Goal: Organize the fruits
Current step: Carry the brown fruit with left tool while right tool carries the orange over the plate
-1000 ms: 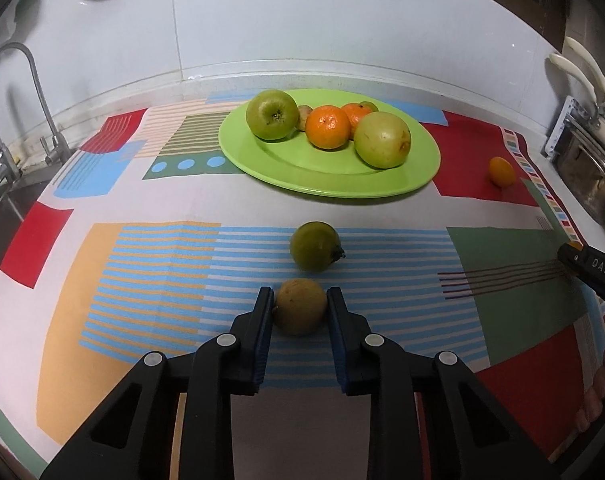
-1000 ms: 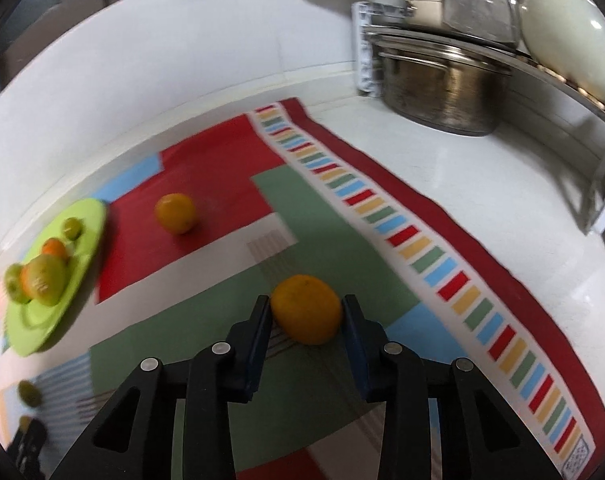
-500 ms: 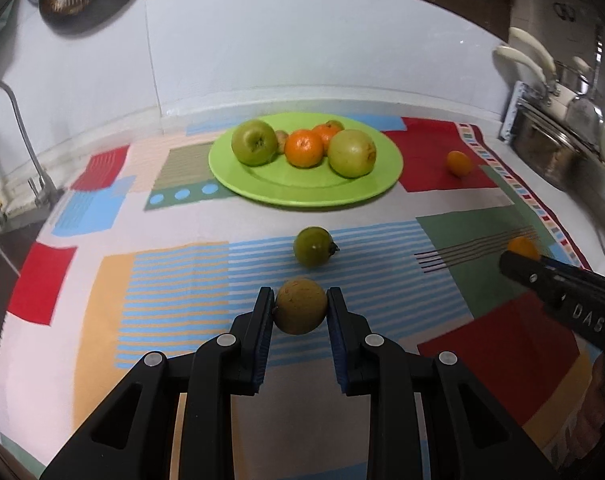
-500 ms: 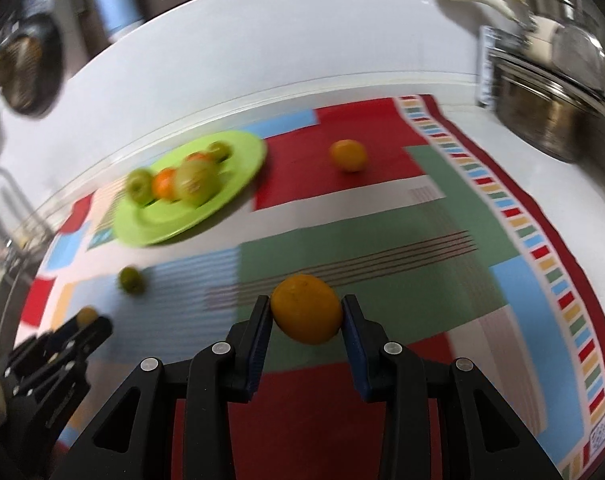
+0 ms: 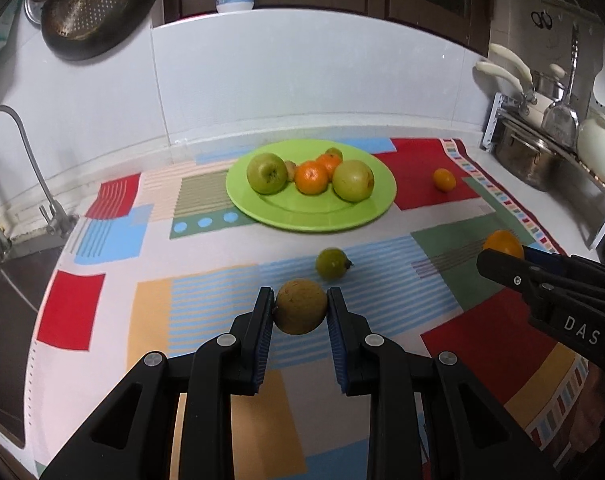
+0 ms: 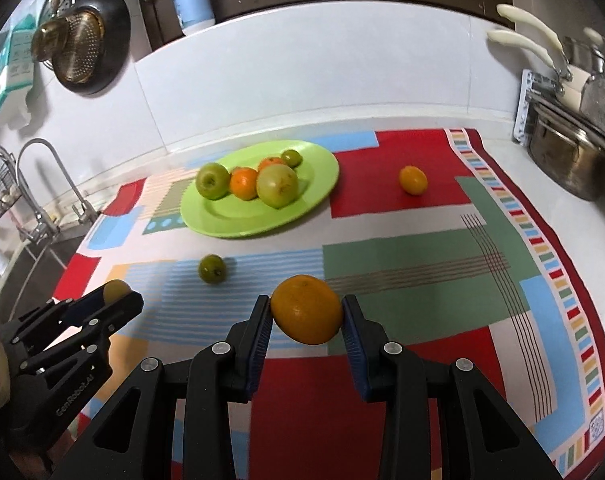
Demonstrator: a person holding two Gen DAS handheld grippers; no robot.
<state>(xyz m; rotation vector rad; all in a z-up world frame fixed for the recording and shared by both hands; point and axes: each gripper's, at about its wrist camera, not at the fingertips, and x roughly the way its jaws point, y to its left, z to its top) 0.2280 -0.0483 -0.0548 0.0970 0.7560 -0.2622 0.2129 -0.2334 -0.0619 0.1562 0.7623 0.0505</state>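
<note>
I have both grippers loaded. The left gripper (image 5: 300,312) is clamped on a round brown fruit (image 5: 301,306), squeezed at its widest part between the two pads, and I carry it above the patterned cloth (image 5: 110,236) on the counter (image 6: 574,216). The right gripper (image 6: 306,316) is closed on an orange (image 6: 306,309), pinched the same way across its middle. I judge both are held clear of the cloth so I can bring them over the rim of the green plate (image 6: 230,226) without dragging.

The plate sits toward the back of the cloth, near the wall, and fruit is gathered on its far half, which leaves the near half free for what I carry.

Counting: on the plate I see two large green fruits, two orange ones and one small green one, plus a small brownish piece half hidden behind them that I cannot identify. Loose on the cloth lie two more: a small green fruit (image 6: 212,268) in front of the plate and a small orange (image 6: 413,180) on the red patch to its right.
</note>
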